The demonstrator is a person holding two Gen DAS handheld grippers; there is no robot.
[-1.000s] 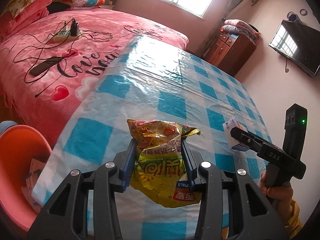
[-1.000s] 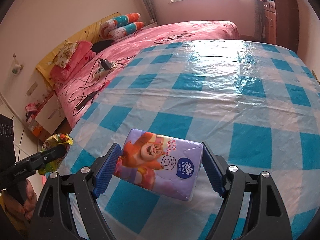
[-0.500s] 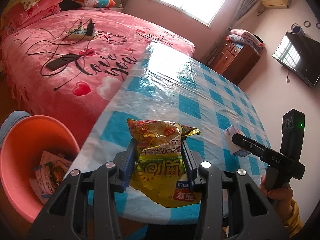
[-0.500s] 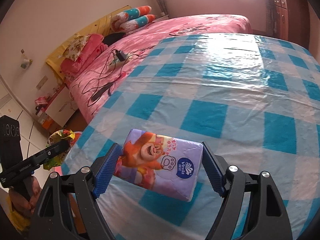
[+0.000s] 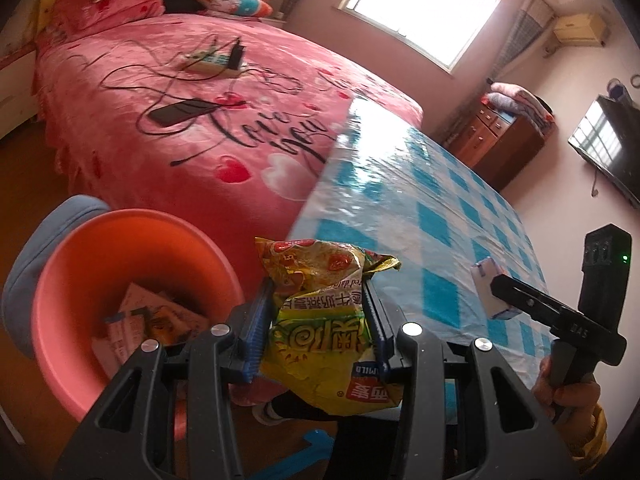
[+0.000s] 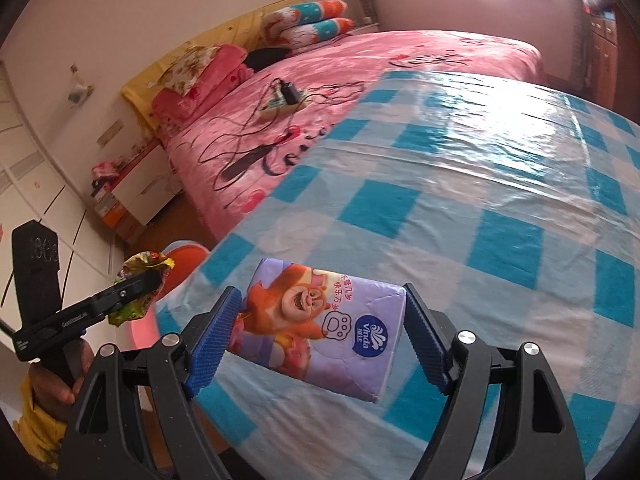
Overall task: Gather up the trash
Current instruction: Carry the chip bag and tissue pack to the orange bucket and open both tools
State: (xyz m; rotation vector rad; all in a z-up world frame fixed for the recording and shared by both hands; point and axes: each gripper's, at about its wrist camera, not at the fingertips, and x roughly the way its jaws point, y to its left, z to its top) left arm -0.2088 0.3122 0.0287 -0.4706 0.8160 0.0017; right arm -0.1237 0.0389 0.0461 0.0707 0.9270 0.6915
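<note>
Lower centre of the left view: left gripper (image 5: 318, 320) clamped on a crumpled yellow snack bag (image 5: 324, 320), just right of the orange bin (image 5: 80, 280) (paper scraps inside) at lower left. Lower centre of the right view: right gripper (image 6: 320, 336) squeezing a purple tissue pack (image 6: 320, 328) over the checked tablecloth (image 6: 480, 200). Farther back, upper left: pink bed (image 5: 200, 128) with cables.

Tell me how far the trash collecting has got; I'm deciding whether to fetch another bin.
Done: the orange bin already holds some paper scraps. In hand: the left gripper clamps a yellow snack wrapper near the bin, and the right gripper clamps a purple tissue pack over the checkered table. Left: dropping both in. The visible tabletop shows no other trash.
</note>
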